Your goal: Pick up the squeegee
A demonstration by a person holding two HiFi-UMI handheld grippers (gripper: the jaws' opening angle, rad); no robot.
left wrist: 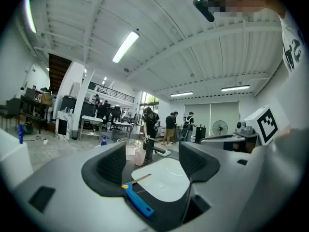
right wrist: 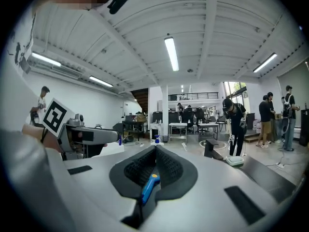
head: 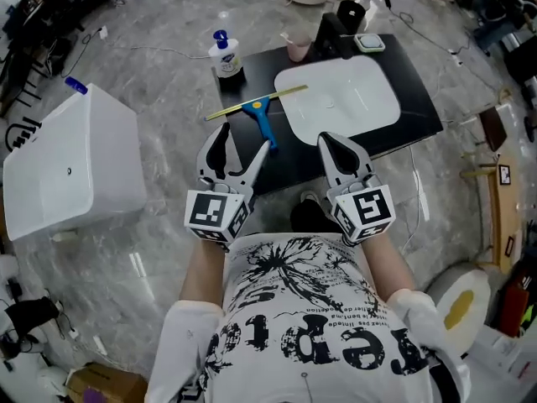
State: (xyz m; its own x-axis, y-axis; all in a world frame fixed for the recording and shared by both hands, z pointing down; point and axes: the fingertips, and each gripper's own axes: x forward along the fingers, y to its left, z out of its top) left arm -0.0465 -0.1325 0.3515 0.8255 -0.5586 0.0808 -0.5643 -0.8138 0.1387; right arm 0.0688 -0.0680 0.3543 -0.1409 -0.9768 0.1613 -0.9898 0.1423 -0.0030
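Observation:
The squeegee (head: pixel 258 110), with a blue handle and a long yellow blade, lies on the black table (head: pixel 417 107) just left of a white tray (head: pixel 340 97). My left gripper (head: pixel 243 143) hovers open over the table's near edge, just short of the handle's end. In the left gripper view the squeegee (left wrist: pixel 137 201) shows low between the open jaws of the left gripper (left wrist: pixel 153 166). My right gripper (head: pixel 331 139) is held beside it, nearer the tray, shut with nothing in it. In the right gripper view the blue handle (right wrist: pixel 149 188) shows below the closed right gripper (right wrist: pixel 155 152).
A soap bottle (head: pixel 225 55) with a blue pump, a pink cup (head: pixel 297 47) and a black stand (head: pixel 335 28) sit at the table's far edge. A large white box (head: pixel 75 162) stands on the floor to the left. Several people stand in the background.

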